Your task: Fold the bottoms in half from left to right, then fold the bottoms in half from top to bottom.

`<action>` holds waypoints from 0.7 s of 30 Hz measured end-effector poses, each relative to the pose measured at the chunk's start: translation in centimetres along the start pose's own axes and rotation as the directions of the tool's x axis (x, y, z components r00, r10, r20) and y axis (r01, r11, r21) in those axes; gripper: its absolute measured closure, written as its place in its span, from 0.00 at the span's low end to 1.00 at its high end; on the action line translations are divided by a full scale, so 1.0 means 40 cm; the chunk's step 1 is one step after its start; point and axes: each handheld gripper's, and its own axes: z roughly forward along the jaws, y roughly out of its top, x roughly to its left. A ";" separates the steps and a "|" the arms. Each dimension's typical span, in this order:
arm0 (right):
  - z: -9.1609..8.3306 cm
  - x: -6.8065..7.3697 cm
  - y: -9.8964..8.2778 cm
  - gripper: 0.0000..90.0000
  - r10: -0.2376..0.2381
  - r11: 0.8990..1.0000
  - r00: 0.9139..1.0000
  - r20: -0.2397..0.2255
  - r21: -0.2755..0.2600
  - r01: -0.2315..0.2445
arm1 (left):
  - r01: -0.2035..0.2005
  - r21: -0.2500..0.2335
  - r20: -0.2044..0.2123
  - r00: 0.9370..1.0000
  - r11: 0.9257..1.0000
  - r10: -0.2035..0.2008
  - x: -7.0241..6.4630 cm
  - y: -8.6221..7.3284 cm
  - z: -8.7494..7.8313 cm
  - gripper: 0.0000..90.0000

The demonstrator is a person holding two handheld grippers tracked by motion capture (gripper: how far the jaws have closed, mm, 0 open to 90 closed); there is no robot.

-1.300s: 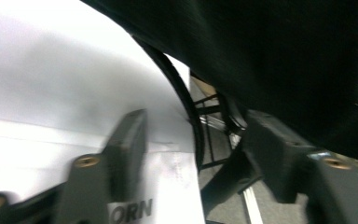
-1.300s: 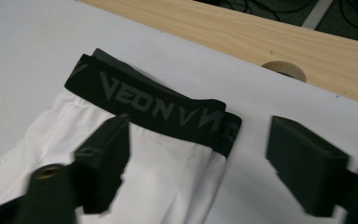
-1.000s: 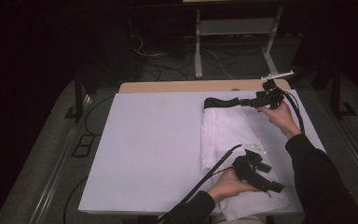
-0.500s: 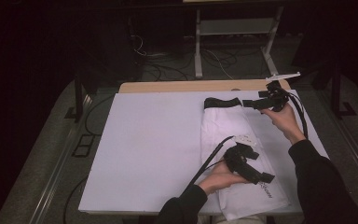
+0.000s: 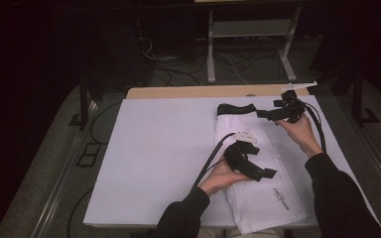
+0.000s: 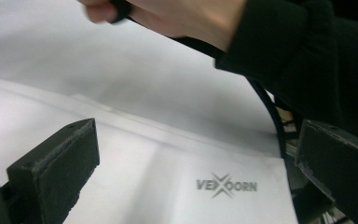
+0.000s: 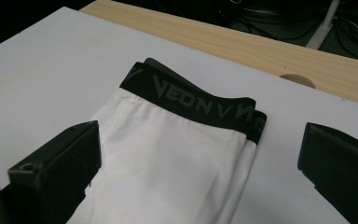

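Folded white shorts (image 5: 258, 168) on the white table cover (image 5: 154, 148), right of centre, black waistband (image 5: 235, 108) far.

Left gripper (image 5: 265, 173) just opened, jaws spread, nothing between; right gripper (image 5: 263, 114) spread beside the waistband. Likely between folds; next move needs a fresh edge grasp.

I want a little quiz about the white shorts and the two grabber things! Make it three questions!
1. True or false: the left gripper is squeezing the white shorts.
2. What colour is the waistband?
3. The right gripper is: A) shut on the waistband, B) open near the waistband, C) lying on the floor.

Key: 1 false, its jaws have just been opening and nothing sits between them; 2 black; 3 B.
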 end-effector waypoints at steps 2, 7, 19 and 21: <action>0.000 0.001 -0.003 0.00 0.007 1.000 1.000 -0.007 -0.007 -0.007 | 0.002 -0.009 -0.016 1.000 1.000 -0.002 0.011 0.003 -0.013 0.00; 0.005 0.002 -0.007 0.00 0.008 1.000 1.000 -0.014 -0.006 -0.008 | 0.009 -0.026 -0.039 0.999 1.000 -0.010 0.038 0.008 -0.035 0.00; 0.019 0.000 -0.018 0.00 0.018 1.000 1.000 -0.025 0.011 -0.017 | 0.018 -0.066 -0.102 0.994 0.998 -0.025 0.106 0.020 -0.080 0.00; 0.022 -0.002 -0.020 0.00 0.021 1.000 0.999 -0.030 0.016 -0.021 | 0.021 -0.075 -0.112 0.993 0.997 -0.029 0.118 0.025 -0.090 0.00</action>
